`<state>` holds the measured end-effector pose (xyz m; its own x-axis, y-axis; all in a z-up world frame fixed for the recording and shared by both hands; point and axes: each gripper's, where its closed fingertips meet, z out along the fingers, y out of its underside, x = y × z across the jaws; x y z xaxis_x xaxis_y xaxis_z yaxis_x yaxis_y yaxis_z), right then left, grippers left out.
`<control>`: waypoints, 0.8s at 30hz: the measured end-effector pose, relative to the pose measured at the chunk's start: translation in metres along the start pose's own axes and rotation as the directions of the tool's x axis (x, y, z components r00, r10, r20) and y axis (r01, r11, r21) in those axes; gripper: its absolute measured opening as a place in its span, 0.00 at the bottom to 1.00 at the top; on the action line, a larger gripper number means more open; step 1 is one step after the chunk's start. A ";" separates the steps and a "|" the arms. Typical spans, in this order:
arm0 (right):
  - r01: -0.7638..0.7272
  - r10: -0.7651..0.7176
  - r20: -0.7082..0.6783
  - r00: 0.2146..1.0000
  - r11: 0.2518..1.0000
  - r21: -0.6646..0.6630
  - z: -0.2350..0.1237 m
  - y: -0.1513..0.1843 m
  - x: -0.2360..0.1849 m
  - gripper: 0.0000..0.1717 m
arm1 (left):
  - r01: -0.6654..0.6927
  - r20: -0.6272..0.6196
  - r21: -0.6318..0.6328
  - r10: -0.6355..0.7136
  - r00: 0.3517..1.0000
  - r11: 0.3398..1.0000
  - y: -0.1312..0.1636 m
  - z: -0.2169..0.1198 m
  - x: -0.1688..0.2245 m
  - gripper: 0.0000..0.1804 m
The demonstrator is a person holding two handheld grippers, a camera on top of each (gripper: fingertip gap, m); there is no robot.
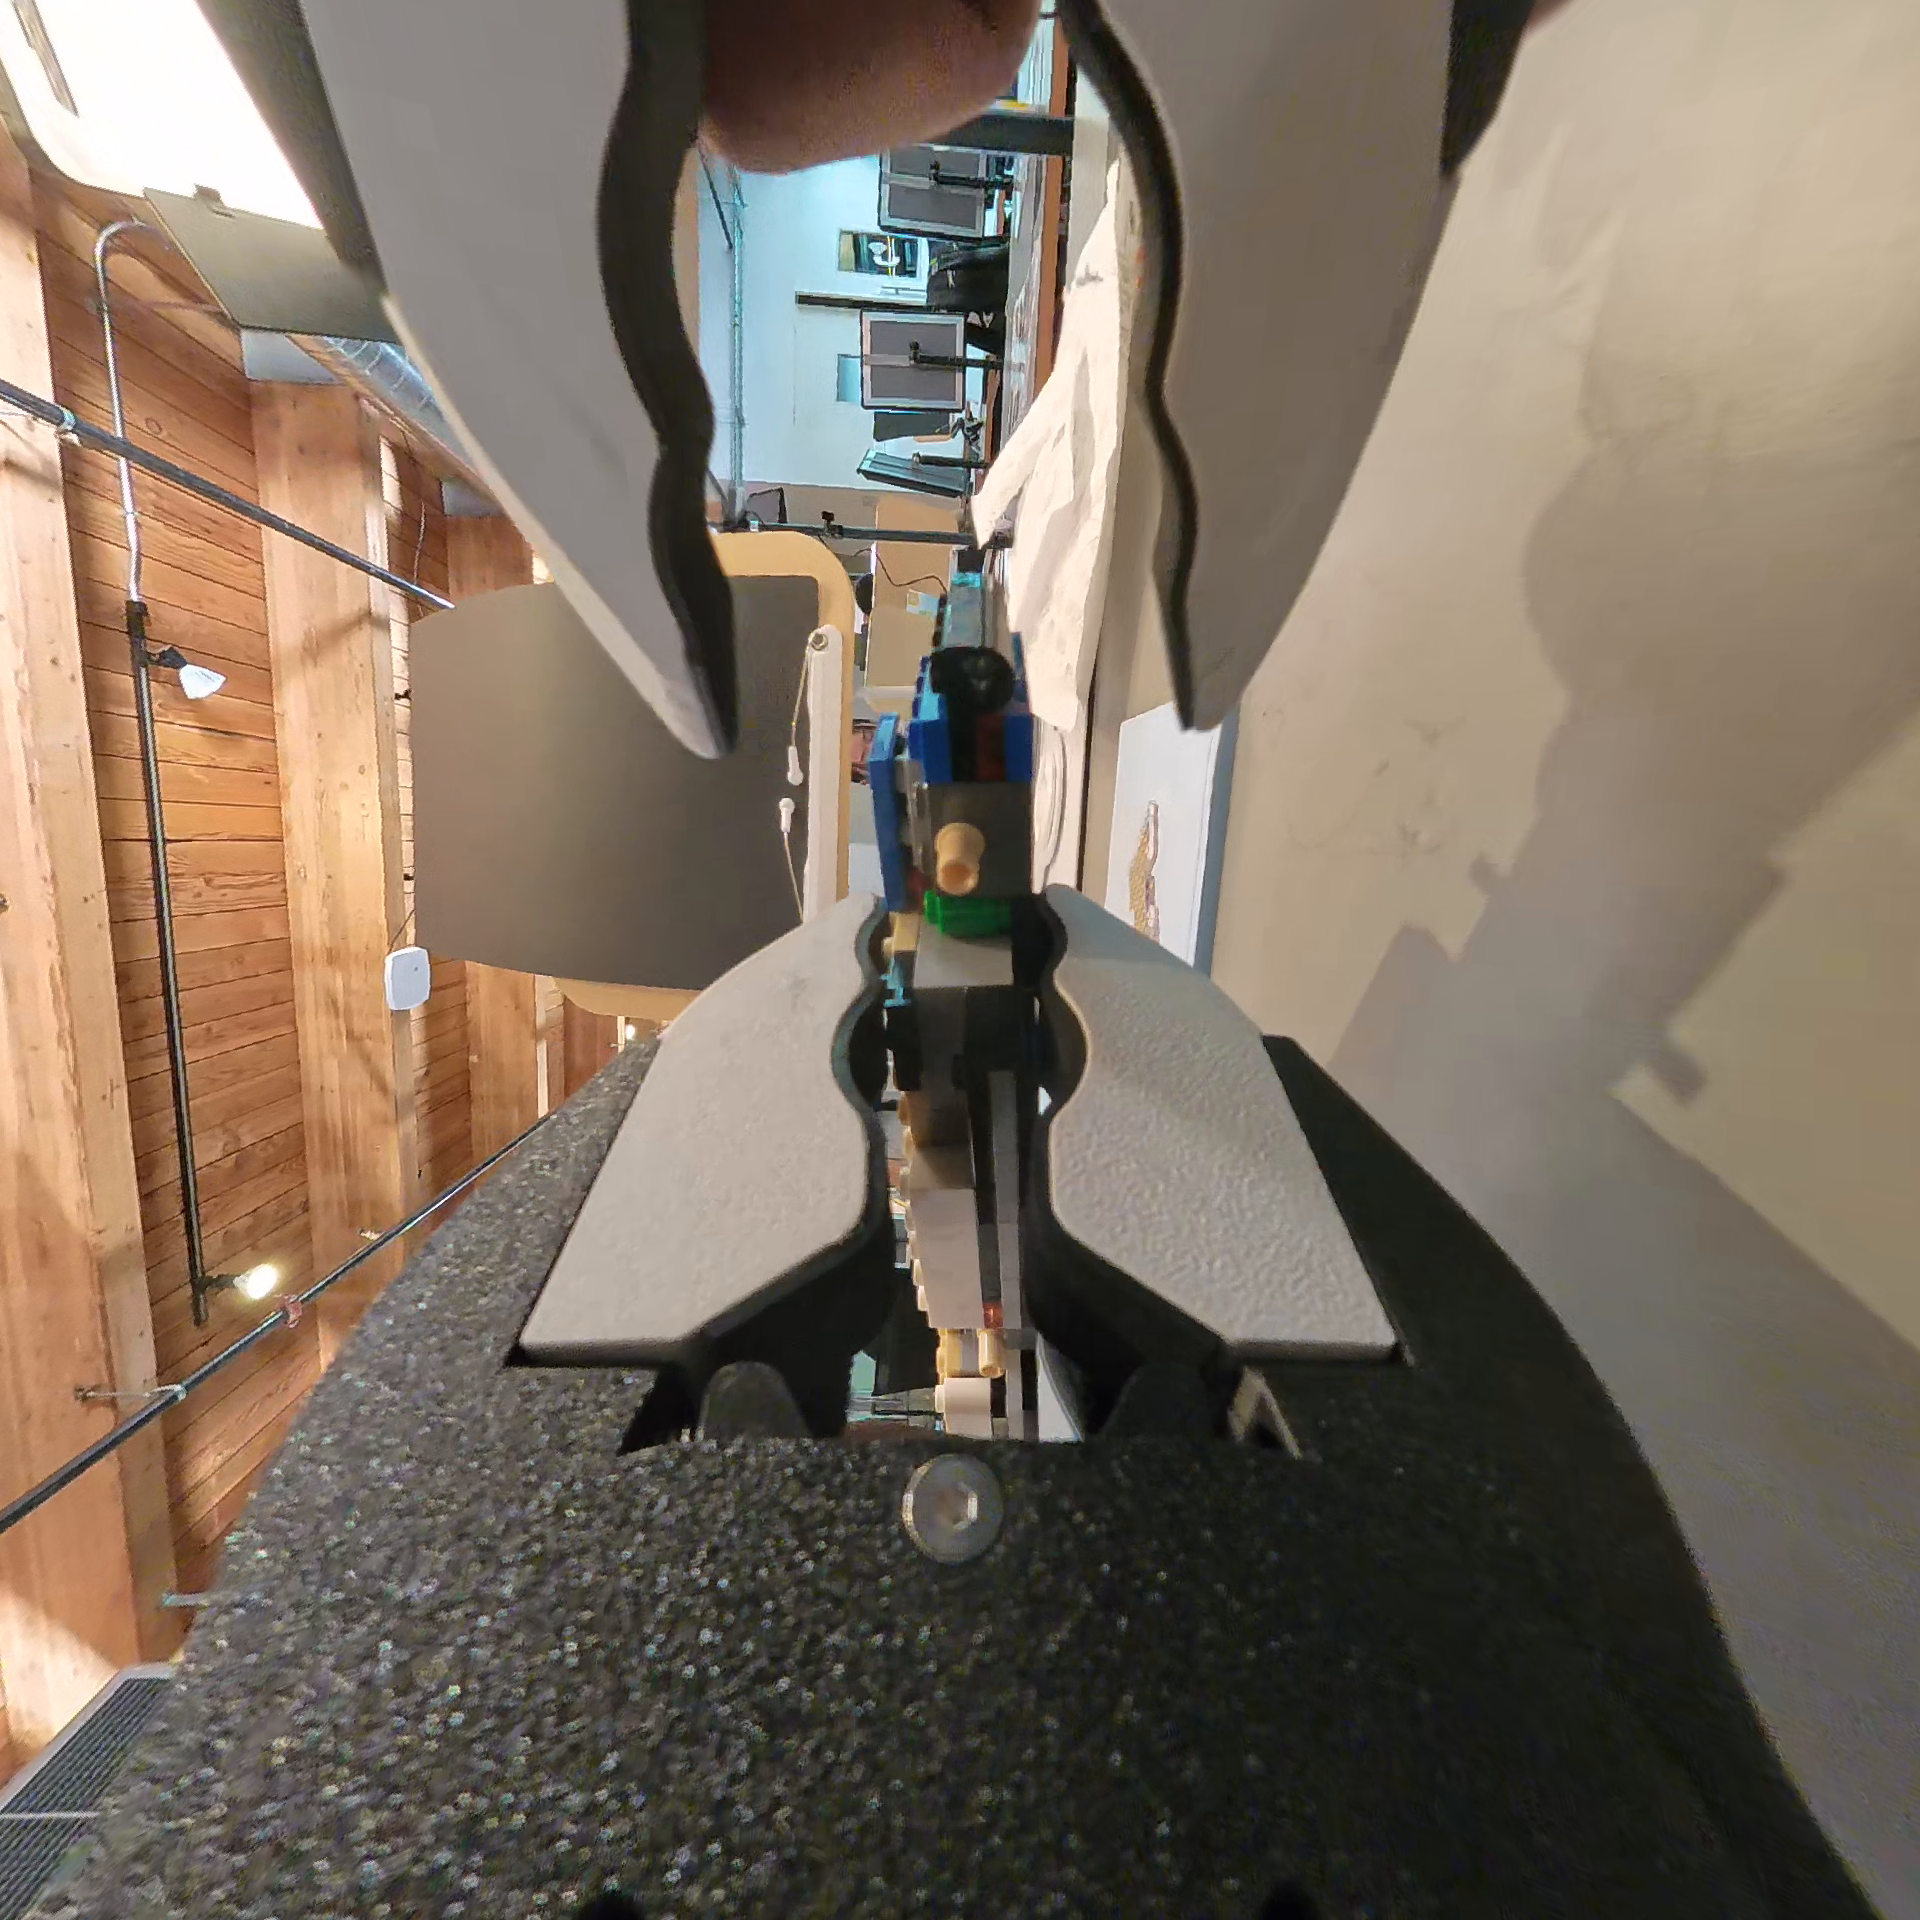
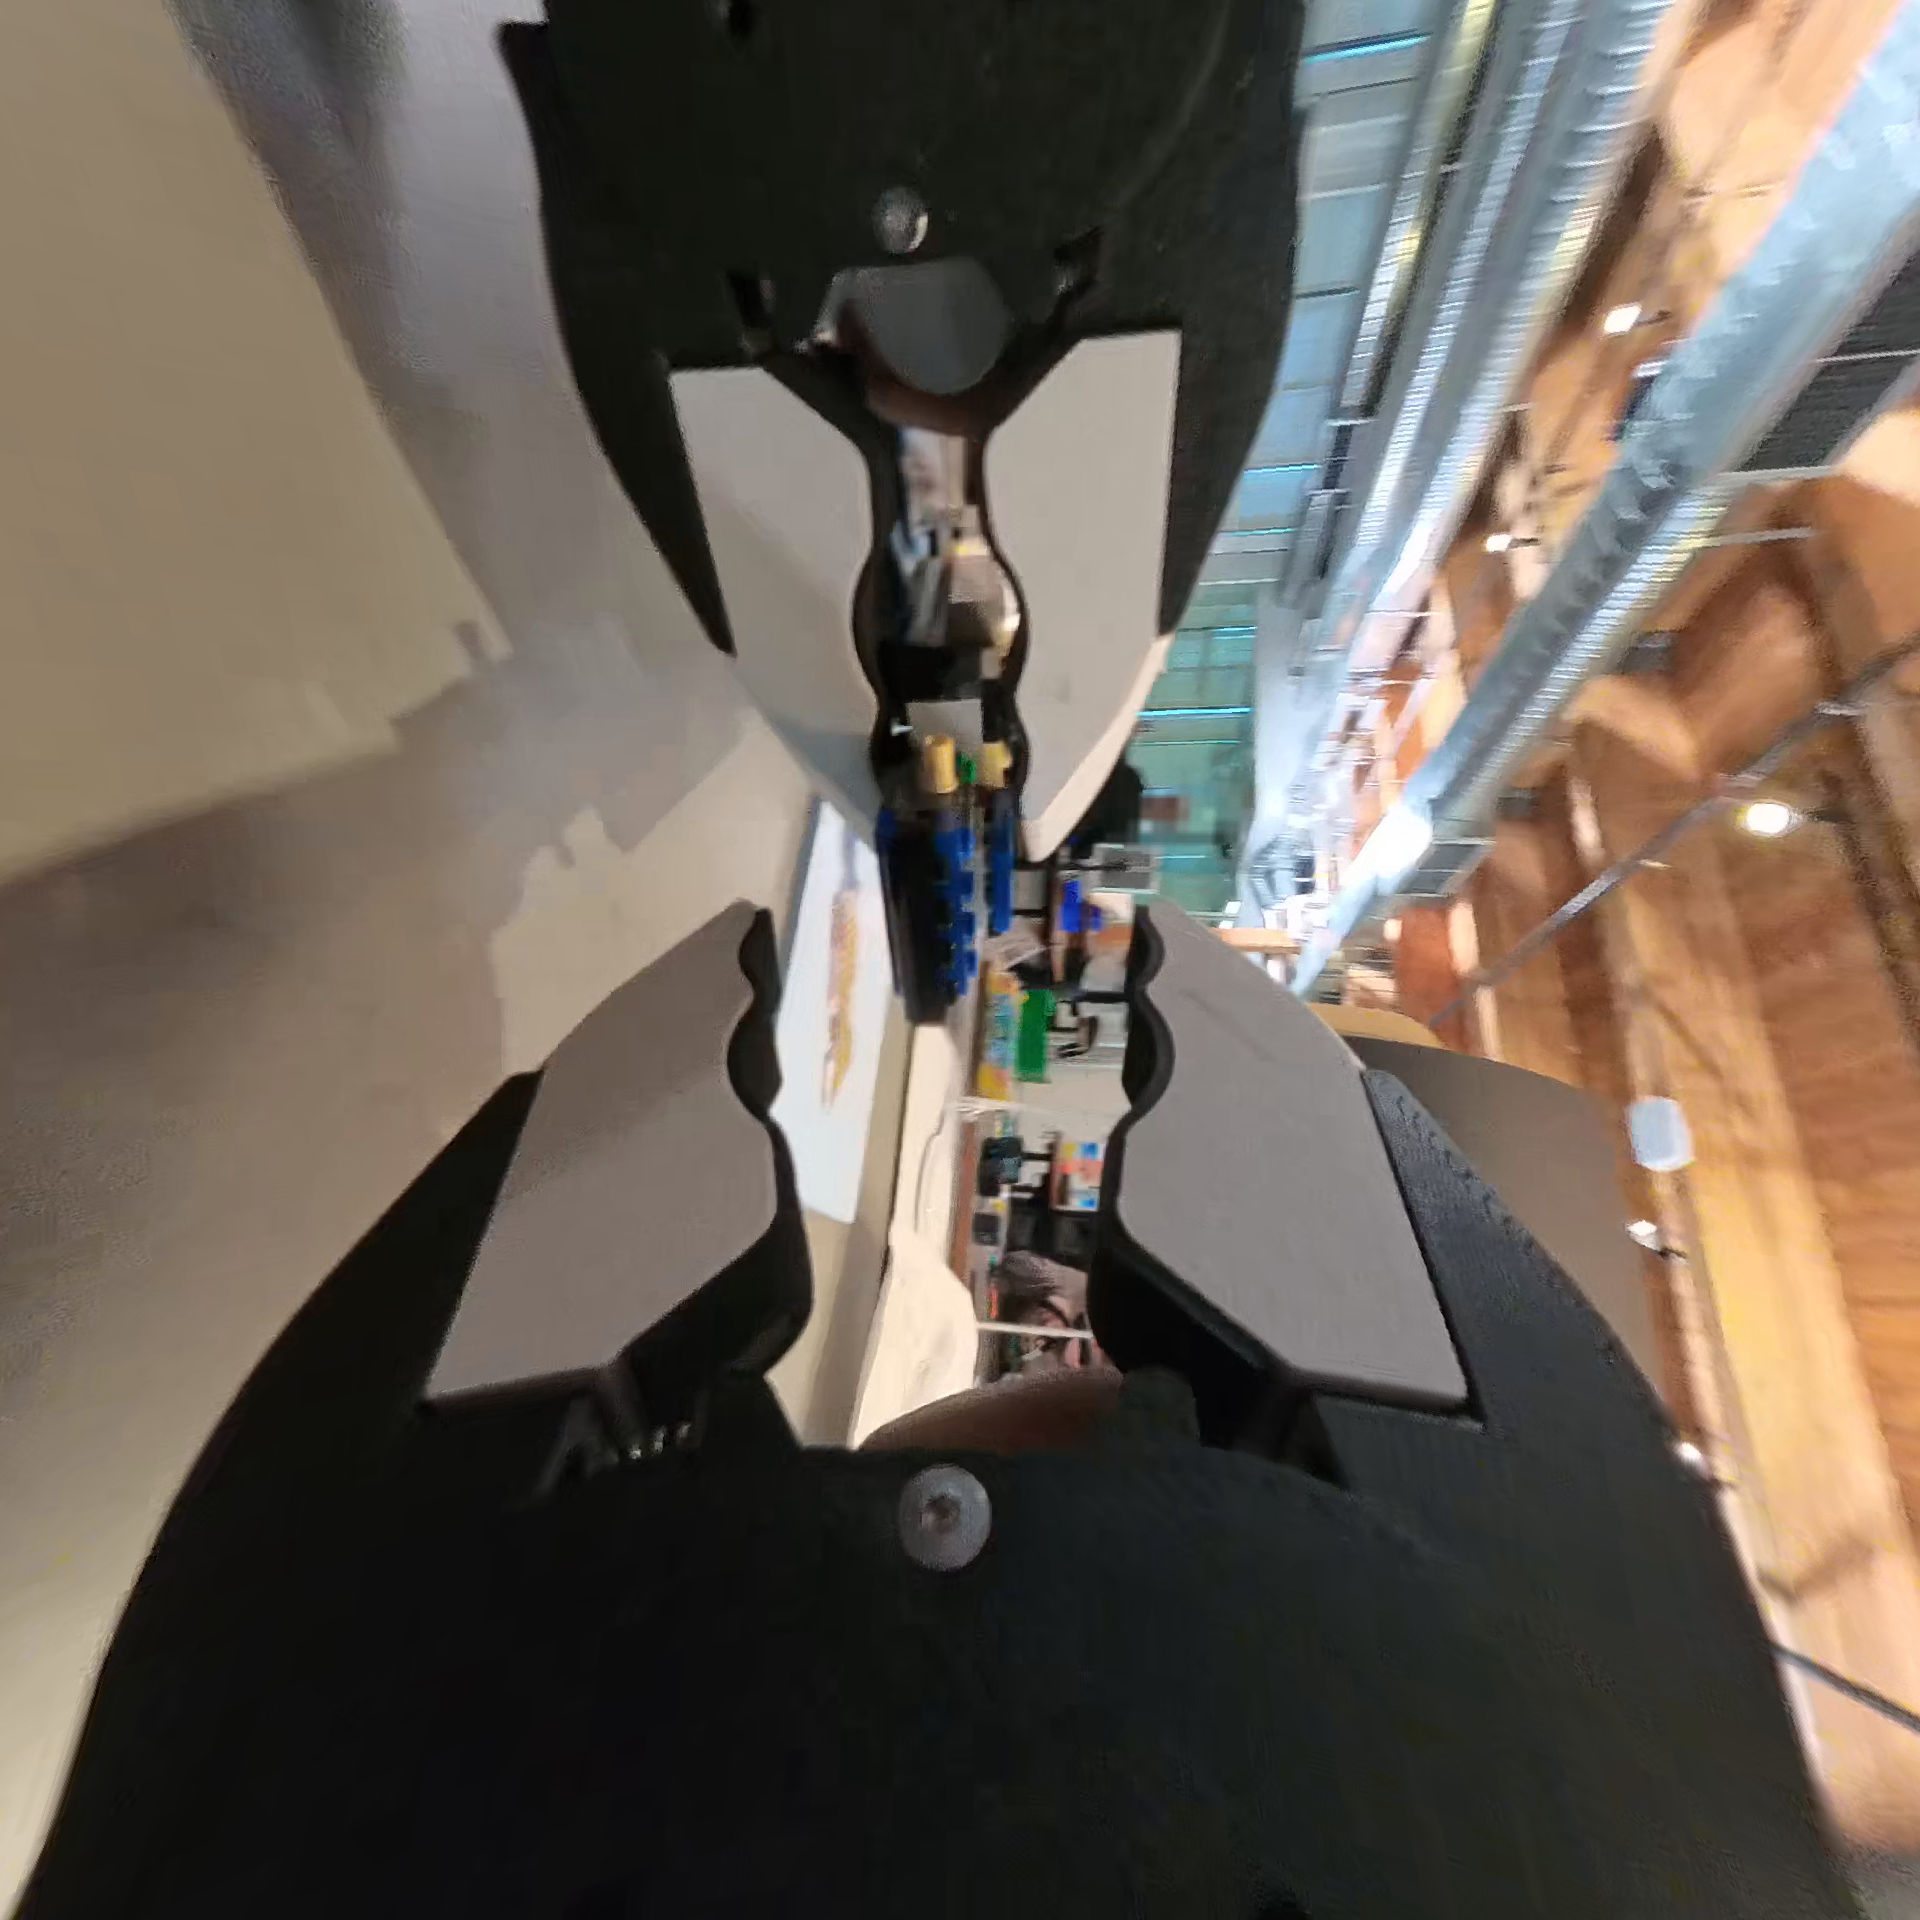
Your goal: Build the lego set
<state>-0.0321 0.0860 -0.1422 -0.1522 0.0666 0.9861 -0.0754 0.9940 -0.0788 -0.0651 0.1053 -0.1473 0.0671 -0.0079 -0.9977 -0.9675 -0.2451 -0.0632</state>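
Between the fingers of the left gripper a toy brick model is being gripped: grey and black bricks at its near end are being pressed from both sides by the grey pads, while the blue, green and tan part is being left sticking out past the tips. The long axis of the model is being kept in line with the fingers, pointing straight away from the left gripper and toward the right one.

The right gripper is being held with its fingers spread wide and nothing between them. The two grippers are being pointed tip to tip, so that the free blue end of the model is lying just ahead of the right fingertips, roughly on their midline, and apart from both pads. In the left wrist view those spread fingers are being seen from the other side, on either side of the model's far end, without contact. The right gripper is thus the nearer one to the free end.

Around them, a pale table top with a white printed sheet and a crumpled white bag is being shown on one side, and a wooden plank wall on the other.
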 end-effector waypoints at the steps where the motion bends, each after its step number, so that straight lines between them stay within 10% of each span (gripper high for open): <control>1: -0.016 0.016 -0.037 0.999 1.000 0.007 0.000 -0.001 0.003 0.37 | -0.001 0.002 0.000 0.001 1.000 1.000 0.000 0.000 -0.001 0.13; 24: 0.052 -0.051 -0.021 0.998 0.998 0.038 0.012 -0.002 -0.004 0.25 | -0.028 -0.008 0.022 0.029 1.000 0.999 -0.005 0.000 0.000 0.13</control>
<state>-0.0435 0.0822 -0.1481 -0.1278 0.0175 0.9916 -0.1208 0.9921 -0.0331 -0.0602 0.1061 -0.1472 0.0414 -0.0224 -0.9989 -0.9741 -0.2235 -0.0354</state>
